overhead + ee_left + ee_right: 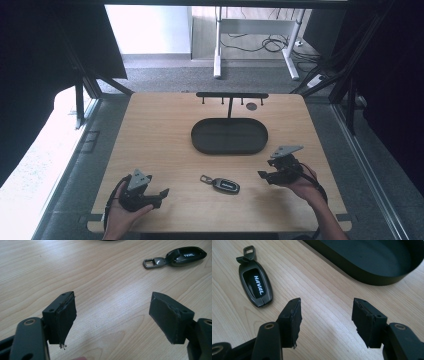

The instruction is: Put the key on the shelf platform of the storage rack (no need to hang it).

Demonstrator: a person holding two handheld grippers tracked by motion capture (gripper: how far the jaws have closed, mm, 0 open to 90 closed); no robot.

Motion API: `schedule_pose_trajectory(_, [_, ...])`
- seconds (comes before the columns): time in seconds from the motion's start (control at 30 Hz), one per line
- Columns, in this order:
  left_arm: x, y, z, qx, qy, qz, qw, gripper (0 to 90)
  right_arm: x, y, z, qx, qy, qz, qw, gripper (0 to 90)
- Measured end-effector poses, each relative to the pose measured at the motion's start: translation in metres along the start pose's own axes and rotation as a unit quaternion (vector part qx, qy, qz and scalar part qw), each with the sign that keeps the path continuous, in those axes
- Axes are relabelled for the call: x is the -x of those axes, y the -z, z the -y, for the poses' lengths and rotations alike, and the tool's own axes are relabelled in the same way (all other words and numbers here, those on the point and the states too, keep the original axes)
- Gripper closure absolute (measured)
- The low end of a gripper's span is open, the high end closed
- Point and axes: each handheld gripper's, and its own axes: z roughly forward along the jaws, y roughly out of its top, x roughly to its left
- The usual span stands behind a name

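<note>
Both grippers are sitting low over the wood table (pixel 165 130) w/ jaws spread wide, gripping nothing: left gripper (pixel 112 320) near the front-left, right gripper (pixel 325 322) front-right. Haval key fob (pixel 225 185) is lying flat btwn them, just in front of the black oval tray (pixel 200 145).

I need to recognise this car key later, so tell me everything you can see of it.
The car key is a slim, dark, glossy fob with a grey metallic rim, a black panel reading HAVAL in white, and a metal loop at one end. It lies flat on the wooden table, near the front edge, between the two grippers and before the tray. Nothing else touches it.
</note>
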Motion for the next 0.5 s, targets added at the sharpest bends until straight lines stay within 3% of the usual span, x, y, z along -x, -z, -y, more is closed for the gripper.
schedule_pose_trajectory(0.5, [0.0, 0.001, 0.0, 0.002, -0.001, -0.002, 1.0, 22.0, -0.01, -0.002, -0.021, -0.016, 0.024, -0.016, 0.9995, 41.5])
